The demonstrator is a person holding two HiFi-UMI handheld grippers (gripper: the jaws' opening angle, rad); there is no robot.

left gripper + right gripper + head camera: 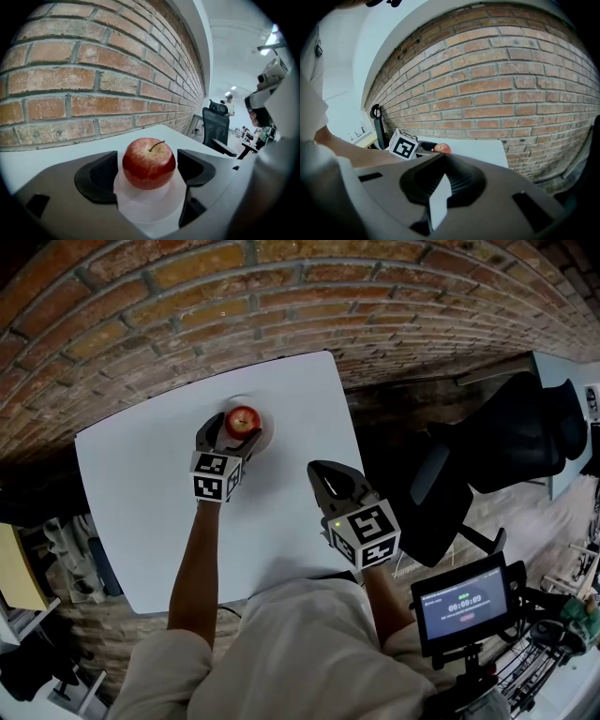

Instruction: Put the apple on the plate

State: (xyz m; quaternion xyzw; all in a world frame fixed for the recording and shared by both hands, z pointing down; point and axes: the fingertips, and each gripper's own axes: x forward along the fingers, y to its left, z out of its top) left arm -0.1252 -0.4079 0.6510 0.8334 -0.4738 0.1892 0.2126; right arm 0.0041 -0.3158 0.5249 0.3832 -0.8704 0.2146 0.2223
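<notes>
A red apple (243, 420) (149, 163) stands stem up on a white plate (267, 434) (150, 208) near the far edge of the white table (141, 493). My left gripper (234, 428) (146, 171) is open, with one dark finger on each side of the apple and a thin gap at each. My right gripper (323, 474) (440, 159) hovers over the table's right part, well short of the plate, shut with nothing held. In the right gripper view the apple (442, 148) shows small beside the left gripper's marker cube (404, 146).
A brick wall (187, 296) runs just behind the table. The table's right edge (352, 418) drops to the floor. A black office chair (506, 442) stands to the right. A small screen on a stand (464, 604) sits at the lower right.
</notes>
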